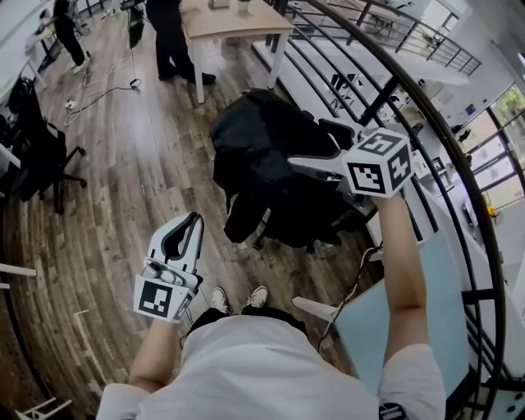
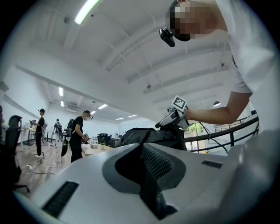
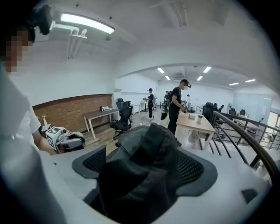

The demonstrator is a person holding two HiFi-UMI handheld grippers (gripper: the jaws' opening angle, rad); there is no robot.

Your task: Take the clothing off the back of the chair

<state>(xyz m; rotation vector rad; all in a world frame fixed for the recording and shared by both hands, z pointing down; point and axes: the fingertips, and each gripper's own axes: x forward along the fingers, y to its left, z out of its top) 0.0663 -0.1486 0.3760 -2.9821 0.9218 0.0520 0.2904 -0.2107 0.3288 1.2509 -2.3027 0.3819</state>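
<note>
While the left gripper (image 1: 194, 220) hangs low over the wood floor (image 1: 123, 164) with its 2 jaws pressed together on nothing, the right gripper (image 1: 306, 143) is out at the black clothing (image 1: 254, 148), jaws wide apart with a fold of fabric between them. Clothing's draped over the top edge of the chair (image 1: 324, 215) back. Further off, 1 person (image 1: 172, 37) stands by a desk (image 1: 234, 23).
</note>
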